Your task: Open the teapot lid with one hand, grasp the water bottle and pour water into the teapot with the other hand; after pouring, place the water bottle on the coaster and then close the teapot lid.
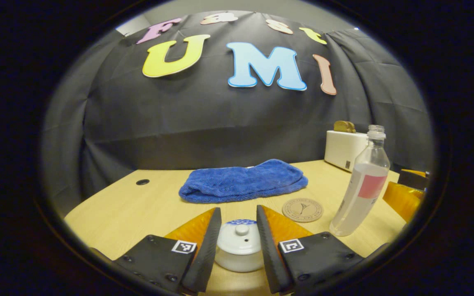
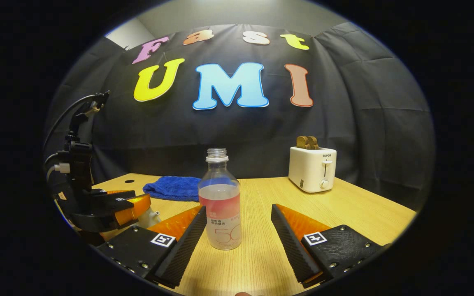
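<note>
My left gripper (image 1: 239, 238) hangs with jaws apart either side of the teapot (image 1: 239, 257), its lid (image 1: 240, 236) dead centre (knob pointing up). My right gripper (image 2: 237, 242) is spread wide around the upright water bottle (image 2: 220, 205), touching nothing; the coaster (image 1: 302, 210) lies between teapot and bottle.

A light wooden table (image 2: 356, 205) is backed by a black cloth wall (image 2: 364, 107) that hangs in creases and folds behind it. A round cable hole (image 1: 142, 181) is cut into the tabletop near its far left corner. Above the cloth, a plain pale wall (image 2: 228, 14) is seen, lit from overhead.
</note>
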